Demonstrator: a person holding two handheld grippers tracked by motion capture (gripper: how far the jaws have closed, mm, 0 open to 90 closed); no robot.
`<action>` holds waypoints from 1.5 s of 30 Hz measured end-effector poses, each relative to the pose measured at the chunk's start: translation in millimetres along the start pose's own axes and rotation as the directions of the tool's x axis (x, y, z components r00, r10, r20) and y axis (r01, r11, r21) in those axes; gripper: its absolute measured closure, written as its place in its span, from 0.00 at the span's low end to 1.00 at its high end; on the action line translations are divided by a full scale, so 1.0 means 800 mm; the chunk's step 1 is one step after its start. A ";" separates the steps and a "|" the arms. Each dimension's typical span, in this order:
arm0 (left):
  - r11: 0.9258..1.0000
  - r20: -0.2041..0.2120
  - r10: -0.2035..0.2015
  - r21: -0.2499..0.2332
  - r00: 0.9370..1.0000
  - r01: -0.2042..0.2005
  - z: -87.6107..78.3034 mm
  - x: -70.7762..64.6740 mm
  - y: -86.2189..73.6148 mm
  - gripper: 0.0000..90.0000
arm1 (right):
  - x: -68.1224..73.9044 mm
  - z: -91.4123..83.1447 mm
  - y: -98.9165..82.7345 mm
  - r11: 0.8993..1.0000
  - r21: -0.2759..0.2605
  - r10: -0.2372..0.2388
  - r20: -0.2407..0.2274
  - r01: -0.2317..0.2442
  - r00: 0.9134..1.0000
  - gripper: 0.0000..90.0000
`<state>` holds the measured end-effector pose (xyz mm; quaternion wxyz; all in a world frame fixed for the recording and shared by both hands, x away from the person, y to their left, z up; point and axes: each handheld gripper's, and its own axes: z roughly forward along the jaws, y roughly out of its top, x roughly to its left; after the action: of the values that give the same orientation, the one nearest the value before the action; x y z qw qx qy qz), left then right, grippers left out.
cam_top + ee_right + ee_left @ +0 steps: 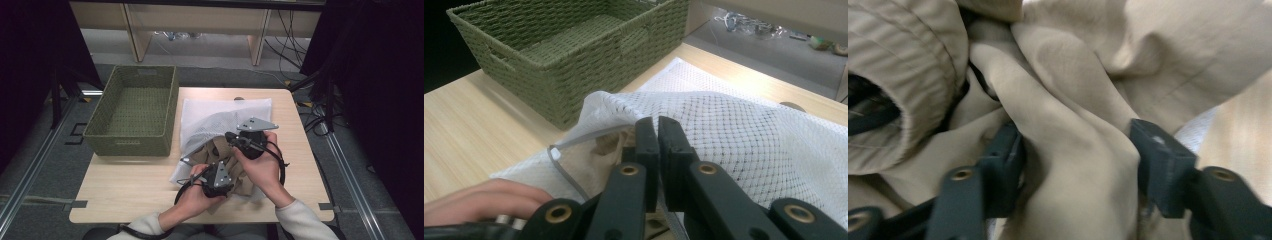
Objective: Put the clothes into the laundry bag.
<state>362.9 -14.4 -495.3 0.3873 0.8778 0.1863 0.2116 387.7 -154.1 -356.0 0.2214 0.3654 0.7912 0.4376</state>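
right gripper (pixel 658 131) pinches the mesh bag (pixel 744 130) mouth, which faces the person; left gripper (pixel 1075 150) open around beige cloth (pixel 1068 165).

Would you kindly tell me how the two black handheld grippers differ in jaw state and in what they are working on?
The left gripper has its jaws apart around a fold of the beige cloth garment; the right gripper has its jaws pinched shut on the edge of the white mesh laundry bag. Both work at the bag's opening.

The high view is looking forward and down over the whole worktop (pixel 125 185). Each claw view is peering close along its own jaws, both sharing the beige cloth (pixel 1073 150) inside the mesh bag (pixel 744 130).
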 end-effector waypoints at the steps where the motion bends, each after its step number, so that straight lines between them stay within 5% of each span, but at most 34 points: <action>1: 1.000 -0.009 0.008 -0.002 1.000 -0.008 0.005 0.000 -0.001 0.50 | 0.000 -0.001 0.000 1.000 0.004 -0.003 0.002 0.003 1.000 0.99; 10: 0.994 0.030 0.065 0.091 0.997 -0.068 0.020 0.007 0.000 0.82 | 0.001 0.000 -0.001 1.000 0.015 0.016 0.003 -0.016 1.000 0.99; 15: 0.996 0.039 0.016 0.092 0.999 -0.020 0.024 0.015 -0.001 0.97 | 0.004 -0.001 0.000 1.000 0.017 0.016 -0.003 -0.016 1.000 0.99; 20: 0.999 0.003 -0.040 -0.019 0.999 0.040 0.007 0.030 0.014 0.98 | 0.009 -0.009 0.007 1.000 -0.005 0.012 -0.016 -0.012 1.000 0.99; 23: 0.994 -0.070 -0.063 -0.094 0.996 0.056 -0.010 0.046 0.030 0.99 | 0.014 -0.018 0.015 0.999 -0.035 -0.001 -0.034 0.000 0.999 0.99; 29: 0.965 -0.160 -0.136 -0.243 0.978 0.095 -0.048 0.079 0.060 0.99 | 0.022 -0.036 0.033 0.994 -0.106 -0.015 -0.039 0.010 0.999 0.99; 30: 0.966 -0.171 -0.130 -0.245 0.977 0.086 -0.055 0.084 0.064 0.99 | 0.024 -0.038 0.036 0.993 -0.120 -0.008 -0.039 0.003 0.999 0.99; 31: 0.955 -0.170 -0.155 -0.277 0.973 0.104 -0.060 0.086 0.067 0.99 | 0.025 -0.040 0.039 0.991 -0.130 -0.009 -0.038 0.004 0.999 0.99; 39: 0.942 -0.236 -0.141 -0.330 0.962 0.057 -0.092 0.097 0.087 0.99 | 0.026 -0.054 0.051 0.982 -0.189 -0.016 -0.036 0.009 0.999 0.99; 42: 0.948 -0.241 -0.129 -0.315 0.962 0.048 -0.072 0.096 0.086 0.98 | 0.022 -0.052 0.048 0.982 -0.187 -0.013 -0.026 0.008 1.000 0.99; 45: 0.961 -0.238 -0.114 -0.272 0.965 0.046 -0.039 0.096 0.077 0.98 | 0.011 -0.043 0.040 0.988 -0.156 0.006 -0.008 -0.007 1.000 0.99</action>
<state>421.2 3.6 -411.9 0.4824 0.7761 0.2395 0.3280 370.8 -154.4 -311.3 0.2449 0.3479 0.7541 0.5002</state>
